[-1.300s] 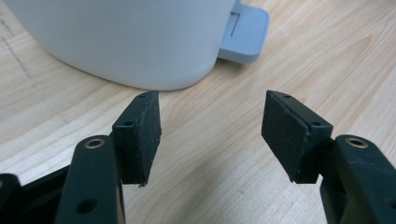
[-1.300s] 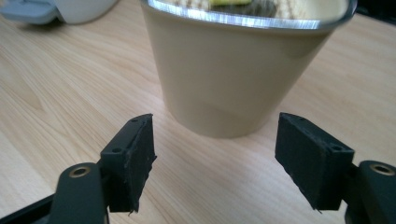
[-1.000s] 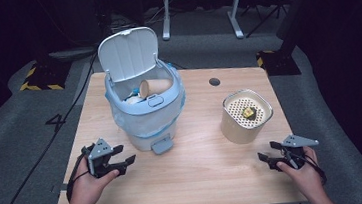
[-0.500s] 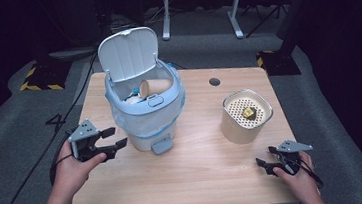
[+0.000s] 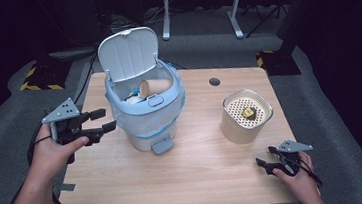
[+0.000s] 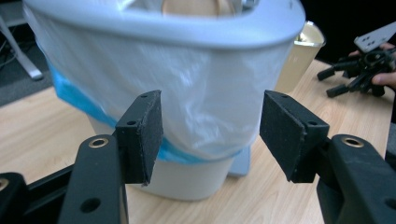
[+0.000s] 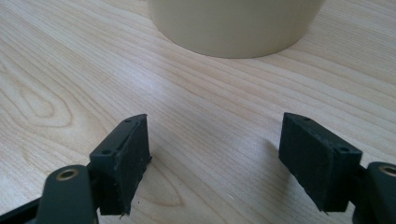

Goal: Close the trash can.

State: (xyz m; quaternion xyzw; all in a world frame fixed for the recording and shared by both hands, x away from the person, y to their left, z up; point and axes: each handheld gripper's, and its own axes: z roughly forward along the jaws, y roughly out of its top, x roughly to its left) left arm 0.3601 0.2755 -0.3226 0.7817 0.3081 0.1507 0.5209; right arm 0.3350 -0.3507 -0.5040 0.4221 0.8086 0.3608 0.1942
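Observation:
A pale blue pedal bin (image 5: pixel 147 115) with a clear liner stands left of the table's middle, its lid (image 5: pixel 129 54) tipped up. A paper cup (image 5: pixel 155 87) lies on the rubbish inside. My left gripper (image 5: pixel 107 118) hovers open just left of the bin, jaws pointing at its side. The left gripper view shows the bin's bagged wall (image 6: pixel 187 93) close ahead of the empty left gripper (image 6: pixel 210 135). My right gripper (image 5: pixel 265 156) rests low near the front right corner, open and empty. In its own view the right gripper (image 7: pixel 215 158) faces the cream canister (image 7: pixel 233 23).
The cream canister (image 5: pixel 246 121) has a perforated insert with a small yellow piece (image 5: pixel 247 112) on it. The bin's pedal (image 5: pixel 162 145) juts toward me. A dark hole (image 5: pixel 214 81) marks the wooden table (image 5: pixel 201 180). A metal stand's legs rise behind the table.
My left hand has lifted off the table and carried its open gripper up and toward the bin's side. The right hand has hardly shifted.

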